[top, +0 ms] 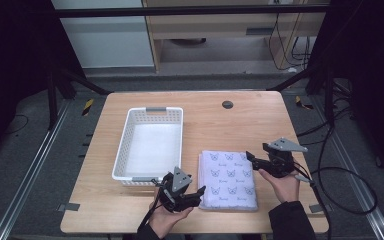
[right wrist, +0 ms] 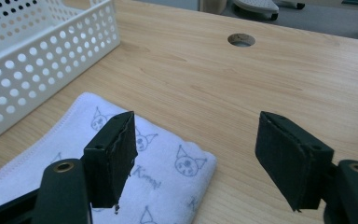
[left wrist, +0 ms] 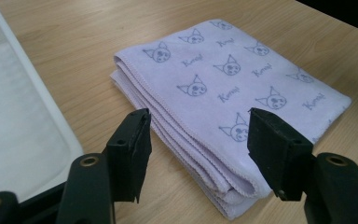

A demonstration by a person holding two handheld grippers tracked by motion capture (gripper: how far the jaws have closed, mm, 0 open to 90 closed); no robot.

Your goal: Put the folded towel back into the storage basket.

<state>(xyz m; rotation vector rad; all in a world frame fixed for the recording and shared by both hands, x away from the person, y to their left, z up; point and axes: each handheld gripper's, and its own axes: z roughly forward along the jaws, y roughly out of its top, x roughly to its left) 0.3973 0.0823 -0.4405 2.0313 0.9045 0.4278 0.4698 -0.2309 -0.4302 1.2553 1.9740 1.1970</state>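
A folded lilac towel [top: 228, 177] printed with cat faces lies on the wooden table, right of a white perforated basket [top: 123, 150]. My left gripper [top: 200, 192] is at the towel's near left corner with its jaws open. In the left gripper view the towel [left wrist: 223, 84] has its folded edge lying between the wide jaws of the left gripper [left wrist: 198, 154], and nothing is gripped. My right gripper [top: 250, 157] hovers at the towel's far right corner, open. In the right gripper view the towel [right wrist: 168, 172] lies below the spread jaws of the right gripper [right wrist: 196, 158].
The basket [right wrist: 37, 60] is empty and stands at the table's left middle. A round cable hole [top: 227, 104] sits near the far edge. Cables trail off the table's right side. Bare wood lies behind the towel and at the far right.
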